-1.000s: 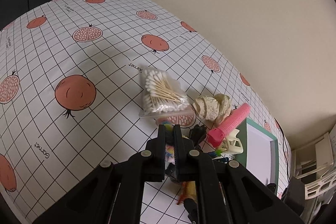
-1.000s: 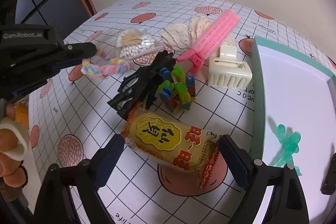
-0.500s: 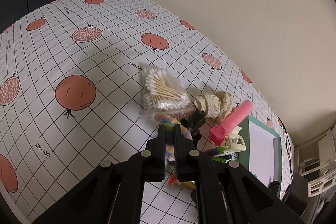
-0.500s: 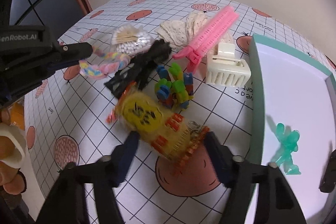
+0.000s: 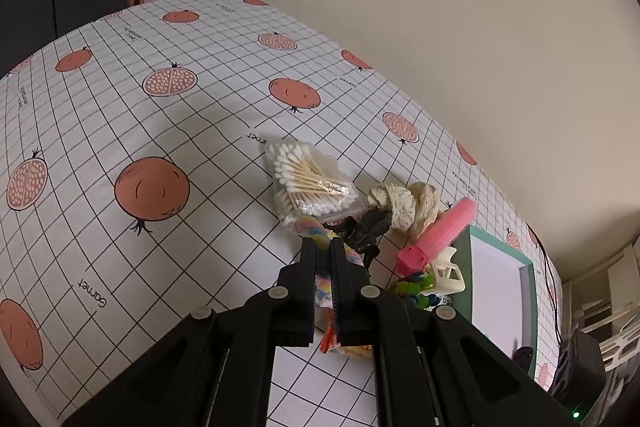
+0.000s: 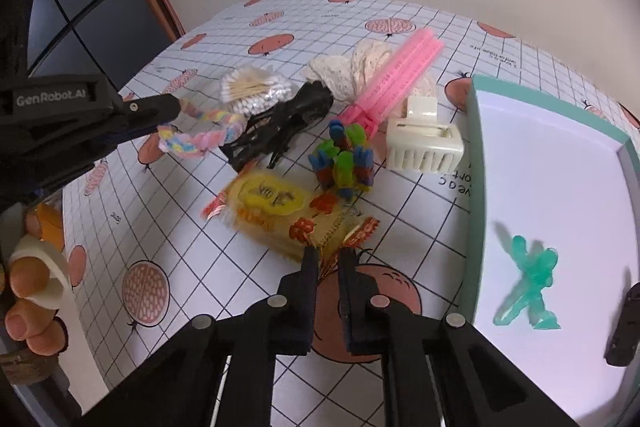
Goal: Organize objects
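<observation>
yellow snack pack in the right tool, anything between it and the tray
Nothing visible. The right tool pinches the snack pack by its end; only bare tablecloth lies before the tray wall.

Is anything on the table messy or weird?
Yes. Most things sit in a jumbled heap beside the tray, not in it: the pink clip lies across the lace cloth, and the snack packet is tilted because the right tool pinches its end.
</observation>
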A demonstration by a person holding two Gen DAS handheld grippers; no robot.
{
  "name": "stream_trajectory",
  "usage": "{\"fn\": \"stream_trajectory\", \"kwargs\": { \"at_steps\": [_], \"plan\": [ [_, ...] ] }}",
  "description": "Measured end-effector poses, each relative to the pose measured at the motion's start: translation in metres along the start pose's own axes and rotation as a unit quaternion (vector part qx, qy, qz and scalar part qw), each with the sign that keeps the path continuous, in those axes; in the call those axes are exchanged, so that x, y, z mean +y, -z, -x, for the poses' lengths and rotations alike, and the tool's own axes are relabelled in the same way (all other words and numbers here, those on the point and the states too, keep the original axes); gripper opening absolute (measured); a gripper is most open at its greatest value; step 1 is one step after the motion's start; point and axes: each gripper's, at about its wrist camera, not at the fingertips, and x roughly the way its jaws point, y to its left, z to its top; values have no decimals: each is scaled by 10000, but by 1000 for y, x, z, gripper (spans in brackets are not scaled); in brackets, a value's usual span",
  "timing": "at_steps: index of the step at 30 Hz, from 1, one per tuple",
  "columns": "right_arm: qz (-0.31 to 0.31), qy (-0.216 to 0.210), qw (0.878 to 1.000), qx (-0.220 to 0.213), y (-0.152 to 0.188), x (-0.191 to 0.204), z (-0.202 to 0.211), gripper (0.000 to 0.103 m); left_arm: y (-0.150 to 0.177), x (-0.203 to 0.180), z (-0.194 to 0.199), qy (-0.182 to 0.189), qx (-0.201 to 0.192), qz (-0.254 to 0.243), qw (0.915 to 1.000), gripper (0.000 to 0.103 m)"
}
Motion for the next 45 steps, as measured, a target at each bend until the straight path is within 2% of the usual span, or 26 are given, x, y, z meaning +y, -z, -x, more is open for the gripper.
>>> {"fn": "stream_trajectory", "kwargs": {
  "at_steps": [7,24,35,45],
  "plan": [
    [80,-58,9999,-132,1,2,9,4,0,1,3,12,-34,19,10000,6],
    [-155,-197,9971,-714,-2,-10,46,3,-1,-1,19,91,-242,31,9997,6],
    [-462,-127,9926,-1118,-1,-39,80,3,3,-13,27,191,-311,-42,9993,6],
    [-1031,-28,9830,-1519,8,-88,117,3,13,-36,32,255,-337,-242,9988,6]
  ]
}}
